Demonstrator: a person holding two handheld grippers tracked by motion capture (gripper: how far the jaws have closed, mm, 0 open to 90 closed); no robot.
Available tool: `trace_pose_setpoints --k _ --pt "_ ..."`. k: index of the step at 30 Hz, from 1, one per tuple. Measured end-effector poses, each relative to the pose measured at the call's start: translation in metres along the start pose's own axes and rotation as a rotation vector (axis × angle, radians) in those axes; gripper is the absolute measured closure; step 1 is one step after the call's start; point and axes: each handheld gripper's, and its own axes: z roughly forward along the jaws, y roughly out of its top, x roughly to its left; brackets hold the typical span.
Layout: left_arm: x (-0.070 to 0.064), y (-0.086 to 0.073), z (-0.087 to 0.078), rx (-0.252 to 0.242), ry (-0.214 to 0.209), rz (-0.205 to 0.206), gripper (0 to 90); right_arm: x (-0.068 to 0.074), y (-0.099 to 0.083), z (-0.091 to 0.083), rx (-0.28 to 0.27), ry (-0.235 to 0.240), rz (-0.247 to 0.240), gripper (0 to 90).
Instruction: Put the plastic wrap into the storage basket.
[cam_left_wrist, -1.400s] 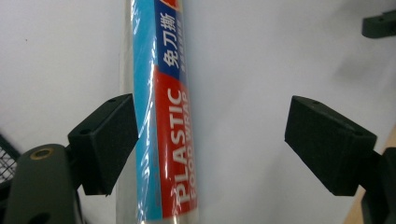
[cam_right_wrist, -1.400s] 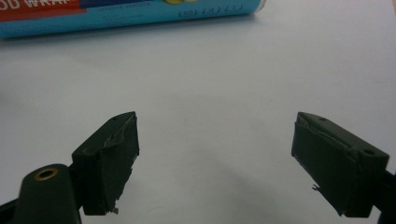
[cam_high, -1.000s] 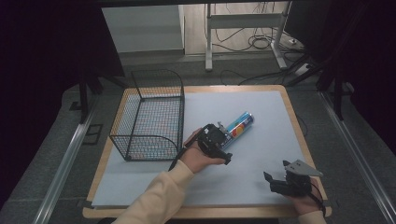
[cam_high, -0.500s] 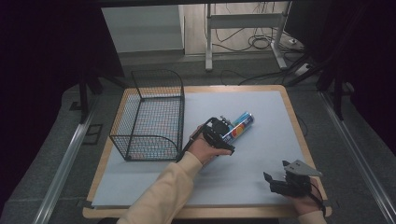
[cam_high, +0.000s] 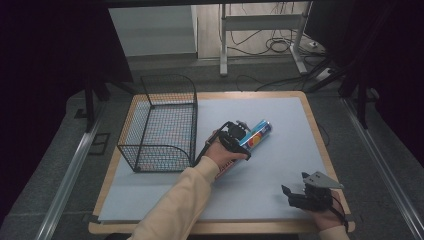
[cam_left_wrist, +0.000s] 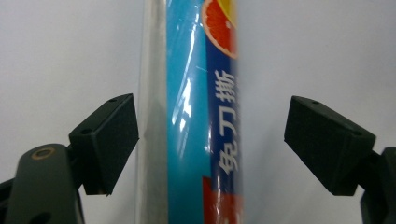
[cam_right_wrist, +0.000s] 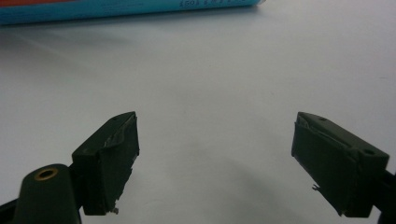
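The left gripper (cam_high: 241, 134) is straddling the blue roll box (cam_high: 256, 134), which is lying on the table mat (cam_high: 280, 165) beside the wire basket (cam_high: 162, 125); its jaws are standing apart, not clamping. The right gripper (cam_high: 295, 194) is resting near the front edge, jaws apart.

A wooden table (cam_high: 310, 117) with a pale mat (cam_high: 280, 150) on it.
The mat covered nearly the whole top, so only a narrow wooden edge was visible around it. On the mat stood a black wire basket (cam_high: 162, 125), at the left side. A blue printed tube (cam_high: 256, 134) lay on the mat just to the right of the basket, its far end pointing away and to the right.
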Motion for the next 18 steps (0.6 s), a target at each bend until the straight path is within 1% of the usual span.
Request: trace_pose_setpoints --k 1,3,4,5,8,11,12,13,15,16,17,18 --pt "0.0 0.001 0.002 -0.002 0.0 -0.008 17.8 0.0 0.0 0.0 0.0 0.0 0.0 15.4" --pt "0.002 0.004 0.007 0.014 0.005 -0.003 17.7 0.0 0.0 0.0 0.003 -0.001 -0.001 15.4" --pt "0.002 0.004 0.007 0.014 0.005 -0.003 17.7 0.0 0.0 0.0 0.003 -0.001 -0.001 15.4" --pt "0.003 0.006 0.011 0.035 0.012 0.009 17.7 -0.001 -0.001 0.0 0.004 -0.001 -0.001 15.4" --pt "0.003 0.007 0.015 0.044 0.015 0.005 17.6 -0.001 -0.001 0.0 0.005 0.0 -0.001 15.4" --pt "0.004 0.009 0.023 0.084 0.024 0.01 17.7 0.0 -0.001 0.001 0.008 -0.001 -0.003 15.4" --pt "0.004 0.009 0.025 0.087 0.03 0.006 17.7 0.0 -0.001 0.0 0.009 -0.001 -0.003 15.4" --pt "0.004 0.008 0.027 0.086 0.039 0.0 18.1 0.0 -0.001 0.0 0.009 -0.002 -0.004 15.4" --pt "0.004 0.008 0.03 0.101 0.045 0.007 20.3 -0.001 -0.001 0.001 0.012 -0.004 -0.007 15.4" --pt "0.002 0.008 0.032 0.088 0.044 -0.007 21.3 -0.001 -0.001 0.001 0.014 -0.006 -0.01 15.4" --pt "0.002 0.008 0.032 0.088 0.044 -0.007 23.1 -0.001 -0.001 0.001 0.014 -0.008 -0.012 15.4" --pt "0.002 0.008 0.034 0.115 0.055 0.01 24.5 -0.001 -0.001 0.001 0.014 -0.008 -0.011 15.4"
